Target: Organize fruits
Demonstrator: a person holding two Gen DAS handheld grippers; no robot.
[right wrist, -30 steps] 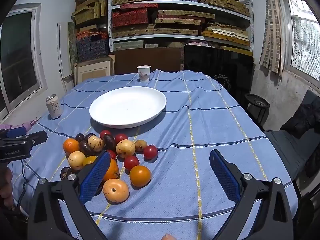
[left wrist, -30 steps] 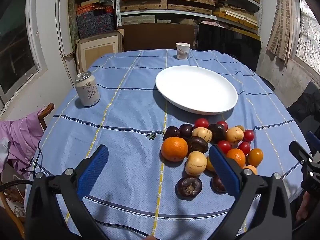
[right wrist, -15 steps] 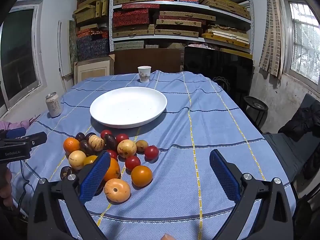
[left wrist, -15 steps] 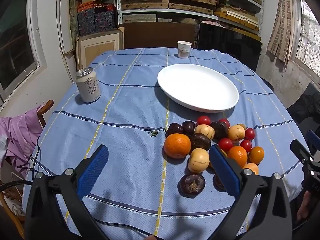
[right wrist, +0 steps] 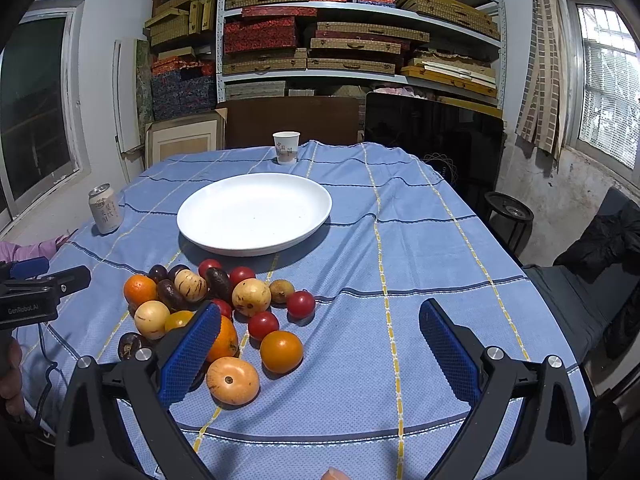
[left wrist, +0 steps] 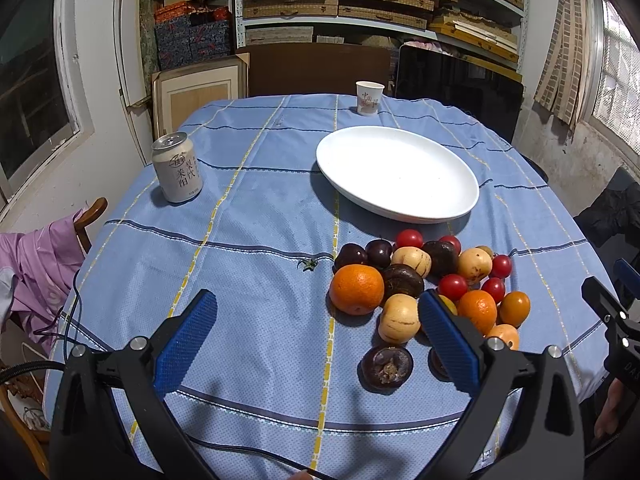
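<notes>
Shelves (left wrist: 360, 0) of boxes behind, blue checked tabletop (left wrist: 256, 216) in front. Held the left hand-held gripper (left wrist: 315, 298) spread wide and empty above bare cloth, just left of the fruit (left wrist: 404, 276). Held the right hand-held gripper (right wrist: 320, 306) just as wide, also gripping nothing, its left finger over the near edge of the pile.

Found the fruit heaped together on the near right of the tabletop, just short of the plate (left wrist: 396, 172), which lay bare. Judged the orange (left wrist: 356, 289) firm, round and fairly heavy: best pinched across its middle, with its outer side free. Judged the tomatoes (left wrist: 452, 286) light, smooth-skinned, quick to roll and easily squashed; would want a gentle squeeze. Took the dark fruit (left wrist: 387, 366) at the front for hard-shelled and easiest to reach, a little apart from the rest.

Could not see all of a second dark fruit (left wrist: 437, 362) behind the left hand-held gripper's right finger, nor most of a yellow fruit (left wrist: 450, 304) just above it. Could not name the pale striped fruit (left wrist: 398, 318) with confidence. Noted can (left wrist: 177, 174) and cup (left wrist: 369, 97) well apart from the pile.
</notes>
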